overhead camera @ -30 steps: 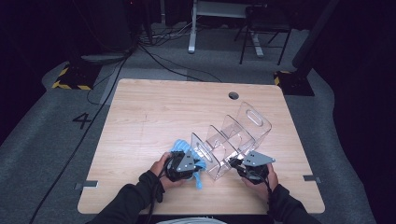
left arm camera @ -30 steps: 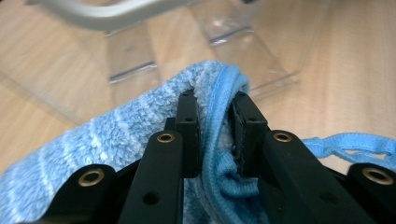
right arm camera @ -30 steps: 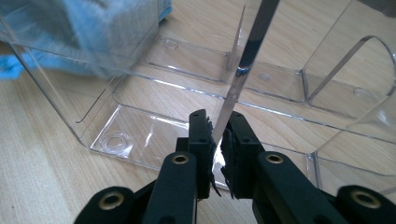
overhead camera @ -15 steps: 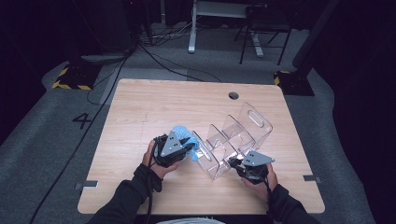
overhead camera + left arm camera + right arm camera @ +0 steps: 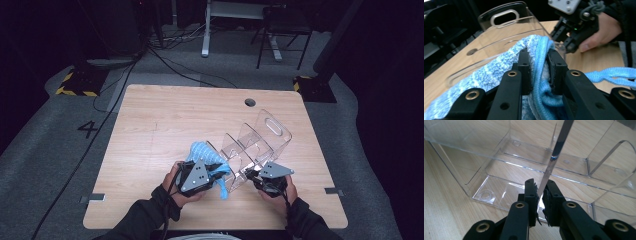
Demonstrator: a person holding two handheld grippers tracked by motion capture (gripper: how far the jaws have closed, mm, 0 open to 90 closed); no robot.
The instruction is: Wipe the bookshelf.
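A blue striped microfibre cloth hangs from my left gripper near the table's front edge, just left of a clear acrylic organizer with several compartments. In the left gripper view the jaws of my left gripper are shut on a folded edge of the cloth, with the organizer right behind it. My right gripper is at the organizer's near end. In the right gripper view the right gripper is shut on a thin clear wall of the organizer. It tilts the organizer up off the table.
The wooden table has a round cable hole near its far edge. Cables, a chair and desk legs stand on the grey floor behind. The other hand and its gripper are close in the left gripper view.
My left gripper has risen with the blue cloth and now holds it close against the organizer's near end. The right gripper has kept still on the organizer's wall.
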